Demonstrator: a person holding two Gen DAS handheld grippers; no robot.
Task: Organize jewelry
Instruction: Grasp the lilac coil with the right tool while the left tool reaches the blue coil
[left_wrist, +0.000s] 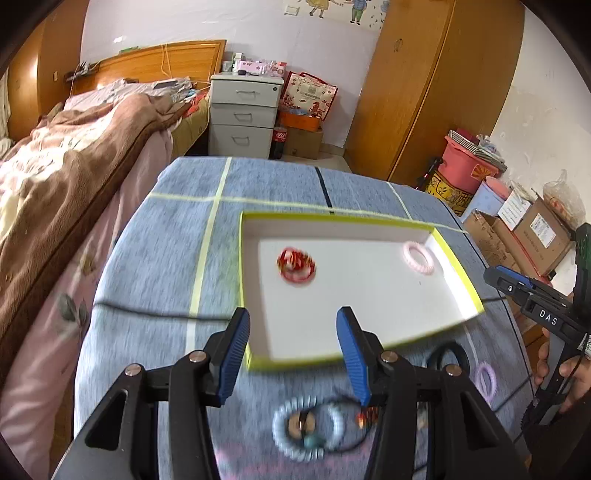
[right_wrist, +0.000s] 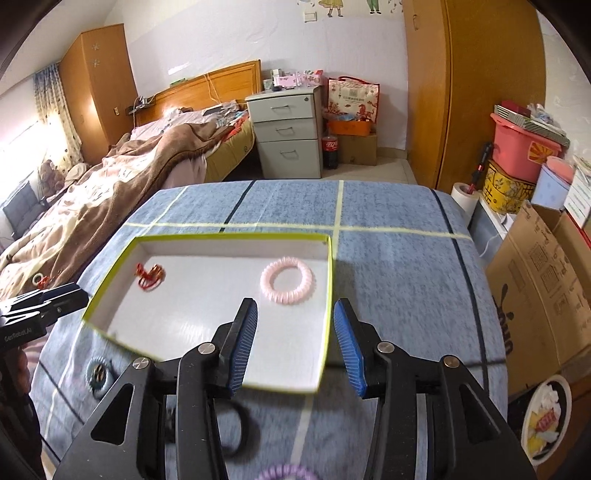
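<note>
A shallow white box with a yellow-green rim (left_wrist: 332, 216) (right_wrist: 229, 236) lies on the blue checked cloth. Inside it are a red bracelet (left_wrist: 296, 265) (right_wrist: 150, 277) and a pink coil hair tie (left_wrist: 418, 257) (right_wrist: 288, 281). My left gripper (left_wrist: 293, 314) hovers open over the box's near left corner, nothing between its fingers. My right gripper (right_wrist: 295, 306) is open above the box's near right part, also empty. On the cloth in front of the box lie a pale blue coil tie (left_wrist: 308, 430), a black hair tie (left_wrist: 447, 356) (right_wrist: 236, 428) and a purple coil tie (left_wrist: 485, 380) (right_wrist: 284, 472).
A bed with a brown blanket (left_wrist: 74, 177) runs along the table's left side. A grey drawer cabinet (right_wrist: 288, 136) stands beyond the far edge. Cardboard boxes (right_wrist: 535, 288) and a pink tub (right_wrist: 521, 147) crowd the right side. A plate of wrappers (right_wrist: 546, 417) sits low right.
</note>
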